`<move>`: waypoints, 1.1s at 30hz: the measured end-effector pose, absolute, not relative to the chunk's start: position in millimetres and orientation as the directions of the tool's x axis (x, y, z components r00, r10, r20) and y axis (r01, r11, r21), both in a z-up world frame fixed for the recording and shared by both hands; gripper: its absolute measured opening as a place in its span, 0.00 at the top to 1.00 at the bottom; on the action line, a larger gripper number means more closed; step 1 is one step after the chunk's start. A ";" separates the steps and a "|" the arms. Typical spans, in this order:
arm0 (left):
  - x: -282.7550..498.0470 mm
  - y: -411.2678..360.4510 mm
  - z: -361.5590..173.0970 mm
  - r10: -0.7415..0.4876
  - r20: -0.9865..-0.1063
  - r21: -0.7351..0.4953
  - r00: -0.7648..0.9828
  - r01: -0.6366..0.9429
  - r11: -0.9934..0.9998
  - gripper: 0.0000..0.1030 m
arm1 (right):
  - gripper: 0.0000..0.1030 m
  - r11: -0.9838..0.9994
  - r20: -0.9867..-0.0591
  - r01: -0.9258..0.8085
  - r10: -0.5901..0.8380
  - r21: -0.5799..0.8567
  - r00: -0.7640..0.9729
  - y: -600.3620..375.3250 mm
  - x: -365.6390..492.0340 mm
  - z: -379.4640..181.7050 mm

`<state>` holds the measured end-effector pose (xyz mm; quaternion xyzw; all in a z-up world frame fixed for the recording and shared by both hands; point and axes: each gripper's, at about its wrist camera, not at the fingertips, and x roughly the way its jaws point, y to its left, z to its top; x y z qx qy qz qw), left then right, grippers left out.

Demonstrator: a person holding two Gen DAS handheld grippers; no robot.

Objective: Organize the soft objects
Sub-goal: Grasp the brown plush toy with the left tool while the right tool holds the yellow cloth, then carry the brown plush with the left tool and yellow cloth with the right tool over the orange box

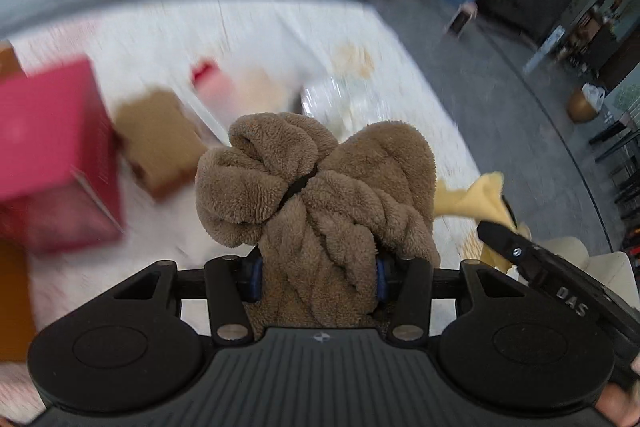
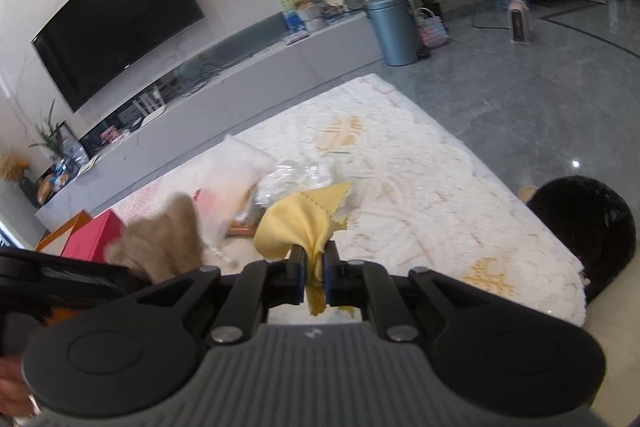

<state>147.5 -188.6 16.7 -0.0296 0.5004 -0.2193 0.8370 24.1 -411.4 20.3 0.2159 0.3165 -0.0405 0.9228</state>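
My left gripper (image 1: 318,277) is shut on a bunched brown fleece towel (image 1: 316,183), held up above the white rug (image 1: 256,39); the towel hides the fingertips. The towel also shows at the left of the right wrist view (image 2: 164,239). My right gripper (image 2: 313,267) is shut on a thin yellow cloth (image 2: 300,223) that bulges out above the fingers. The yellow cloth and the right gripper's finger also show at the right of the left wrist view (image 1: 476,197).
On the rug lie a pink box (image 1: 52,147), a brown cardboard box (image 1: 160,143), clear plastic bags (image 2: 296,177) and a red-and-pink item (image 1: 212,83). A TV cabinet (image 2: 224,87), a blue bin (image 2: 392,27) and a dark round object (image 2: 588,227) stand around the rug.
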 end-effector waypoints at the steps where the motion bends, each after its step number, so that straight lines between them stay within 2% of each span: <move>1: 144.5 -180.5 21.8 -0.398 -0.813 -0.260 0.424 0.348 0.901 0.47 | 0.94 0.907 -0.597 0.196 0.074 0.373 0.798 -407.0 24.9 22.2; 7: 118.7 -131.5 37.8 -0.404 -0.762 -0.227 0.506 0.376 0.899 0.46 | 0.94 0.916 -0.570 0.103 0.150 0.387 0.808 -380.8 30.8 31.4; 15: 96.2 -97.5 24.5 -0.431 -0.688 -0.229 0.584 0.389 0.893 0.46 | 0.94 0.919 -0.586 0.029 0.226 0.393 0.778 -350.0 43.7 28.3; 20: 90.6 -91.2 18.6 -0.380 -0.701 -0.189 0.603 0.357 0.915 0.46 | 0.94 0.917 -0.611 0.014 0.255 0.399 0.749 -338.5 50.1 21.1; 27: 87.8 -66.6 25.1 -0.388 -0.678 -0.221 0.624 0.330 0.918 0.46 | 0.94 0.928 -0.633 0.011 0.246 0.373 0.734 -329.4 53.8 17.8; 33: 85.4 -45.7 36.6 -0.441 -0.630 -0.283 0.639 0.339 0.897 0.46 | 0.94 0.916 -0.609 0.001 0.265 0.401 0.747 -326.4 54.8 24.3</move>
